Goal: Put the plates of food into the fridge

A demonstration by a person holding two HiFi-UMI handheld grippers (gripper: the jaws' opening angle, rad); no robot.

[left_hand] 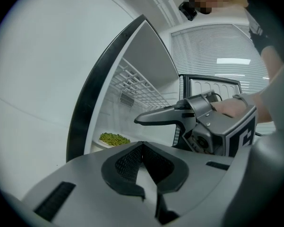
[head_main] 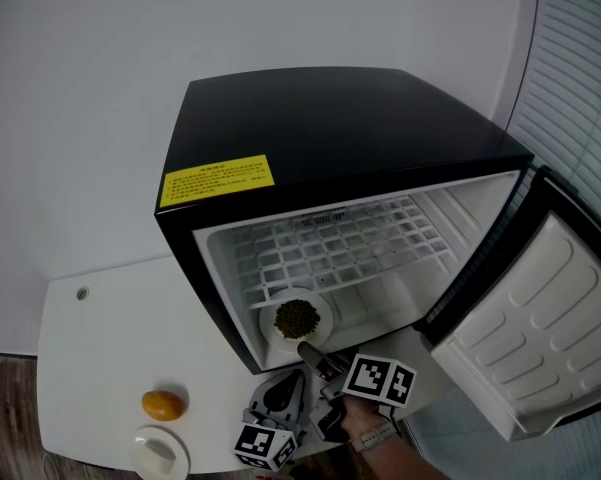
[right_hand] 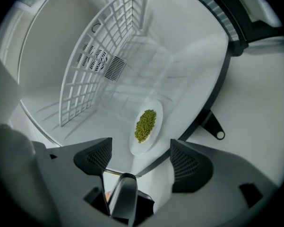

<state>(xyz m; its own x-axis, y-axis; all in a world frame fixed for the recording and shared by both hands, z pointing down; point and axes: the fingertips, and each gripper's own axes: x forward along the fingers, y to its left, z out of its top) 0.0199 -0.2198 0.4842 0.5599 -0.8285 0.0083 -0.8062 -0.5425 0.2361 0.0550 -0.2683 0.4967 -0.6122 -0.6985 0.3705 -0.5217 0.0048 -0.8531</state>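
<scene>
A white plate of green food (head_main: 296, 320) lies on the fridge floor (head_main: 375, 303), front left, just inside the opening. It also shows in the right gripper view as the plate (right_hand: 146, 126) and in the left gripper view as the plate (left_hand: 112, 139). My right gripper (head_main: 316, 354) stands open just in front of the plate, and its jaws (right_hand: 139, 156) hold nothing. My left gripper (head_main: 283, 394) is shut and empty, lower and to the left of the right one; its pads (left_hand: 142, 150) meet. The right gripper (left_hand: 179, 115) crosses the left gripper view.
The black fridge (head_main: 320, 128) stands on a white table (head_main: 90, 348), with its door (head_main: 550, 318) swung open to the right. A wire shelf (head_main: 340, 233) spans the upper interior. An orange fruit (head_main: 163, 404) and a white dish (head_main: 160, 454) sit at the table's front left.
</scene>
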